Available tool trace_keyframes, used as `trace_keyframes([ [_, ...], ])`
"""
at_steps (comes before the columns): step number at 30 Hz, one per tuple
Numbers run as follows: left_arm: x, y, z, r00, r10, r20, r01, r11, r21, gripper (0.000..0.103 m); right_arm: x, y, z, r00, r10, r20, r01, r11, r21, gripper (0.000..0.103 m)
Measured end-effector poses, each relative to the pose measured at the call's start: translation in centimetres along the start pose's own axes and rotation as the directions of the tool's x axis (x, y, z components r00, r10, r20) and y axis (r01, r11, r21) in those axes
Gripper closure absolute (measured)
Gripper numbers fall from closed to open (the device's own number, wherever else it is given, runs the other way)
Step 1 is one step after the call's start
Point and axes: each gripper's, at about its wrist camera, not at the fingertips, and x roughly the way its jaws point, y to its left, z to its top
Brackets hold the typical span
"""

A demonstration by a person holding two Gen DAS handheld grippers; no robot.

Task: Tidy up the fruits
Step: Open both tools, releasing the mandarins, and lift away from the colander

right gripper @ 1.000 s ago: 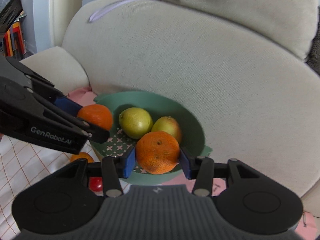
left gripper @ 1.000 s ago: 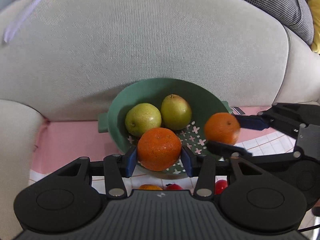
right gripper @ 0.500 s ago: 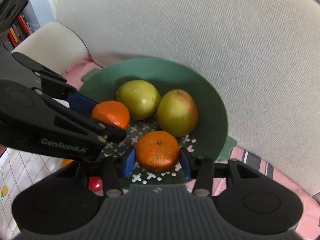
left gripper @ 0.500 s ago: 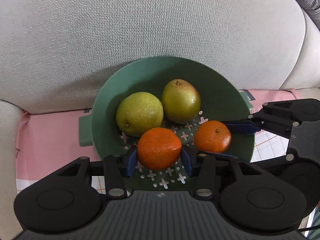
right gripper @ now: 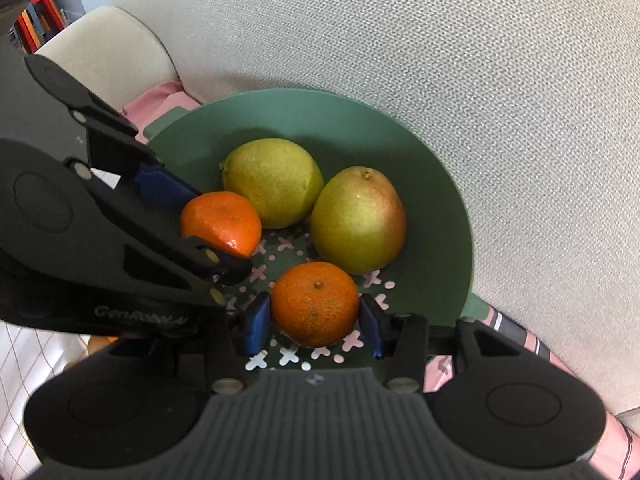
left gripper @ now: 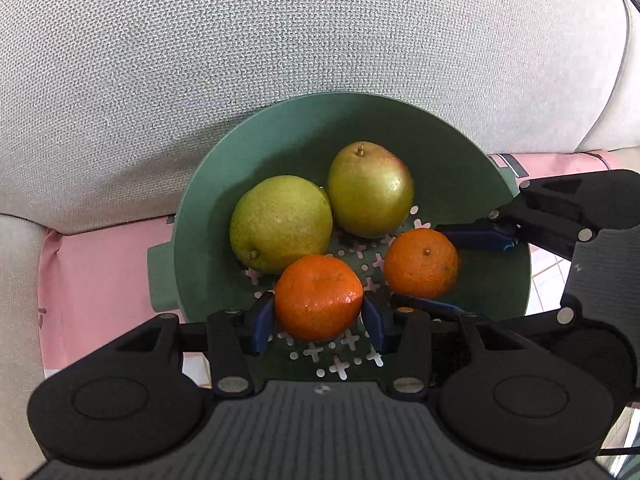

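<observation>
A green perforated bowl (left gripper: 504, 208) (right gripper: 448, 208) sits against the sofa back and holds two yellow-green pears (left gripper: 282, 224) (left gripper: 370, 190). My left gripper (left gripper: 318, 318) is shut on an orange (left gripper: 318, 302), held low inside the bowl's near side. My right gripper (right gripper: 316, 322) is shut on a second orange (right gripper: 316, 304), also low inside the bowl. In the left wrist view the right gripper (left gripper: 448, 270) comes in from the right with its orange (left gripper: 420, 263). In the right wrist view the left gripper (right gripper: 196, 220) comes in from the left with its orange (right gripper: 220, 222).
The grey sofa back (left gripper: 280, 40) rises right behind the bowl, with a cushion arm (right gripper: 104, 52) at the left. A pink cloth (left gripper: 100, 264) lies under the bowl. A white checked cloth (right gripper: 20, 364) lies at the near left.
Both grippers have moved forward and down, carrying their oranges from the bowl's near rim to low inside it. Both stay shut on their oranges.
</observation>
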Motion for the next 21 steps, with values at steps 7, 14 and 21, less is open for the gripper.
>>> trace_keyframes([
  [7,-0.2,0.4,-0.5,1.0,0.003,0.015,-0.003,1.0,-0.003,0.045,0.0,-0.1,-0.1,1.0,-0.008,0.004,0.008,1.0,-0.004,0.057],
  [14,-0.7,0.8,-0.8,0.999,-0.015,0.029,0.015,1.0,-0.008,0.037,-0.4,0.1,-0.2,1.0,-0.02,0.018,0.02,1.0,-0.005,0.051],
  [21,-2.8,0.9,-1.3,0.996,0.014,0.089,-0.012,1.0,-0.019,0.037,-1.5,0.0,-0.4,0.998,-0.039,0.048,0.038,0.999,0.015,0.049],
])
